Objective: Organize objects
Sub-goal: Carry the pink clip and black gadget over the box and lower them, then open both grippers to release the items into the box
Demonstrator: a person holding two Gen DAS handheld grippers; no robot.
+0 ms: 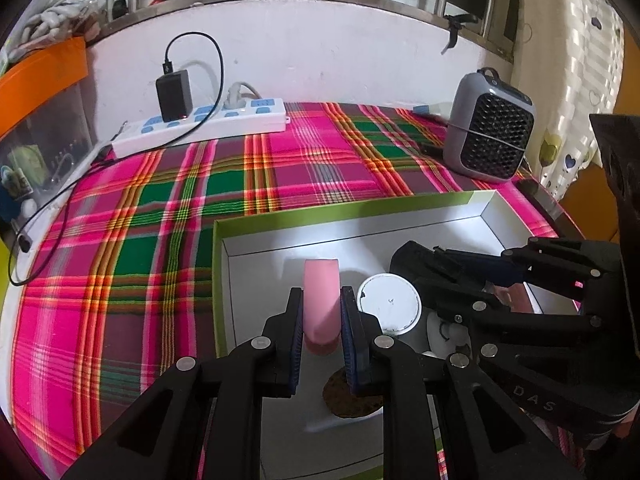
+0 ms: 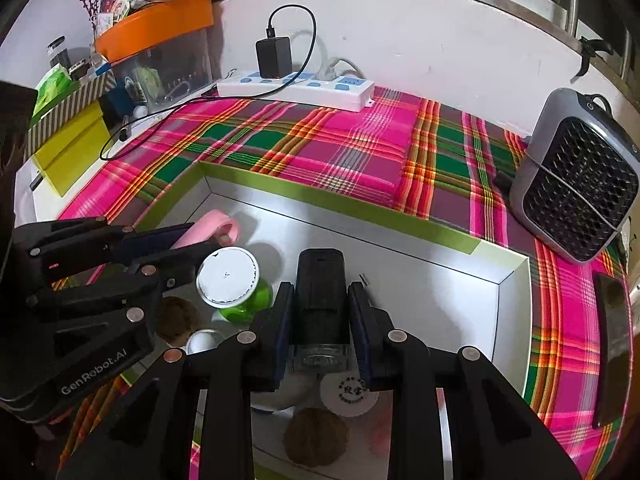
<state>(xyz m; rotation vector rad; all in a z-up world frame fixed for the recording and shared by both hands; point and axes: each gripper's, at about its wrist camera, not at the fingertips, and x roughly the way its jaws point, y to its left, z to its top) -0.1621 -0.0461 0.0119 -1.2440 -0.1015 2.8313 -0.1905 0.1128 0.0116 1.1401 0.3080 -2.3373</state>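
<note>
A shallow white box with a green rim lies on the plaid cloth. My left gripper is shut on a pink tube, held over the box's left side; the same pink tube shows at the left in the right wrist view. My right gripper is shut on a black bottle with a clear base, held over the box's middle; that black bottle shows at the right in the left wrist view. A green jar with a white lid stands in the box between them.
Two brown round pieces, a white disc and a small white cup lie in the box. A grey fan heater stands at the back right, a power strip with charger at the back, storage bins far left, a dark phone right.
</note>
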